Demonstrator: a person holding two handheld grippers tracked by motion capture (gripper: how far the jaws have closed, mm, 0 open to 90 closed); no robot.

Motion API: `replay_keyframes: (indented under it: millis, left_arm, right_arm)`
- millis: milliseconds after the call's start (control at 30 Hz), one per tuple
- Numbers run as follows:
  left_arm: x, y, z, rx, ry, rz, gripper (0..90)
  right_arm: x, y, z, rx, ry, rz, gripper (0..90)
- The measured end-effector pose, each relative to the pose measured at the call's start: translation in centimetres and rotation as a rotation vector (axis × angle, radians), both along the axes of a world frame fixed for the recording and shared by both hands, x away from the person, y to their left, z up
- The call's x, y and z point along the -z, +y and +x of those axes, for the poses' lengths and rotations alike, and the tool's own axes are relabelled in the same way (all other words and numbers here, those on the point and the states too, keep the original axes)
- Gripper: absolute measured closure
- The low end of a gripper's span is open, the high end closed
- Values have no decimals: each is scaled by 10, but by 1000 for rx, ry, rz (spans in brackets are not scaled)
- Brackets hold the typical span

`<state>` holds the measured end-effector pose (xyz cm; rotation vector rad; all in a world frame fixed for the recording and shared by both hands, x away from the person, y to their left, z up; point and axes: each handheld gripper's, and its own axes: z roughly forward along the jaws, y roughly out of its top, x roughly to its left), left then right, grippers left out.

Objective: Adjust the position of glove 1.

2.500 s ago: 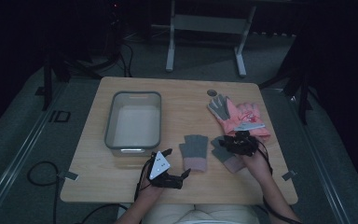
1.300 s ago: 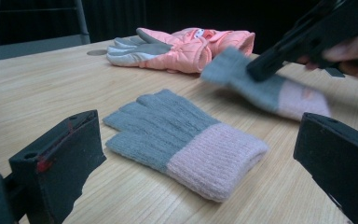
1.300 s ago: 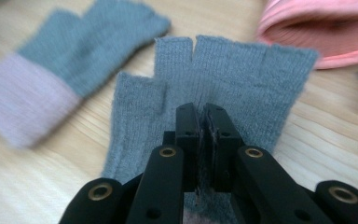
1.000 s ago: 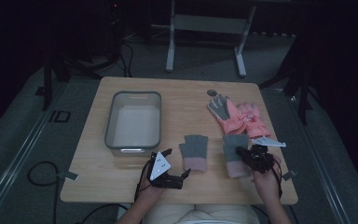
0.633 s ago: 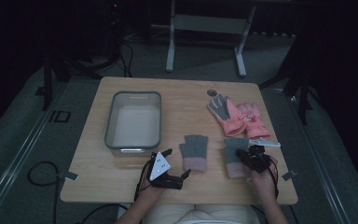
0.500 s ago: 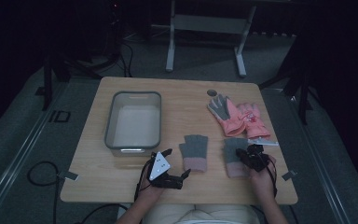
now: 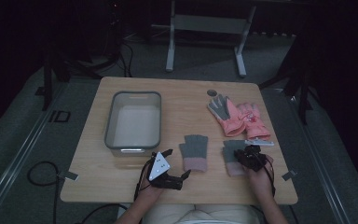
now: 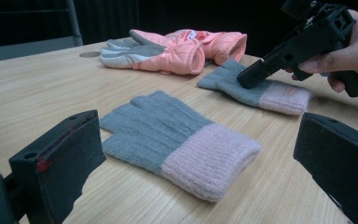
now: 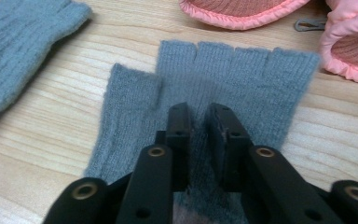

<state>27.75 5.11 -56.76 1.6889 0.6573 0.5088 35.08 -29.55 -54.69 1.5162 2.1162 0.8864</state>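
Note:
Two grey knit gloves with pink cuffs lie flat near the table's front edge. The left one (image 7: 195, 151) (image 8: 177, 135) (image 9: 18, 42) lies just ahead of my left gripper (image 7: 176, 163) (image 8: 196, 140), whose jaws stand wide open with nothing between them. My right gripper (image 7: 249, 156) (image 9: 198, 114) (image 8: 251, 79) points down onto the right knit glove (image 7: 230, 151) (image 9: 242, 79) (image 8: 261, 91). Its jaws have just been opening and stand a narrow gap apart over the glove's palm, with the fabric lying flat under the tips.
A pair of pink padded gloves (image 7: 237, 116) (image 8: 177, 46) (image 9: 349, 46) lies behind the right knit glove. A grey bin (image 7: 109, 126) stands at the table's left. A small white strip (image 7: 259, 142) lies by the pink cuffs. Bare wood (image 7: 182, 98) shows mid-table.
My right hand has sunk toward the table with the right knit glove. That glove now lies flat, and the right jaws have parted a little. My left hand has kept still.

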Motion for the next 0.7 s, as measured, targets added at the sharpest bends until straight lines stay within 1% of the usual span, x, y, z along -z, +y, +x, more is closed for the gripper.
replay_keyframes:
  millis: [33,67,100,133,167,200,267,333,400,433,467,500,600,667,700]
  left_arm:
    - [0,0,0,5,2,2,6]
    - [0,0,0,6,4,2,6]
    - [0,0,0,5,3,1,6]
    - [0,0,0,3,-1,3,6]
    - [0,0,0,3,-1,3,6]
    - [0,0,0,3,-5,4,6]
    - [0,0,-1,4,-12,10,6]
    - [0,0,-1,2,-12,11,6]
    - [0,-1,0,3,-5,10,6]
    - [0,-1,1,7,0,14,6]
    - [0,-1,2,7,8,19,6]
    - [-1,0,3,4,19,14,6]
    - [0,1,3,-1,15,9,6]
    - [0,1,4,1,21,3,6]
    - [0,1,4,-8,30,0,6]
  right_arm:
    - [-6,-3,-2,-15,-17,-11,728]
    - [-10,-4,-3,-29,-36,-13,726]
    - [-12,-4,-3,-53,-45,-19,708]
    - [-15,-5,-3,-90,-60,-46,695]
    - [-17,-7,-4,-114,-65,-52,694]
    - [-18,-10,-3,-143,-58,-48,681]
    - [-18,-13,-3,-177,-53,-76,661]
    - [-17,-17,0,-211,-31,-79,640]
    - [-16,-18,1,-234,-12,-88,631]
    - [-16,-19,1,-243,-16,-92,614]
    - [-16,-20,1,-249,-11,-92,612]
    - [-16,-21,1,-252,3,-84,601]
    - [-14,-23,0,-249,6,-80,597]
    - [-12,-24,-1,-252,7,-70,596]
    - [-11,-23,-1,-250,7,-72,595]
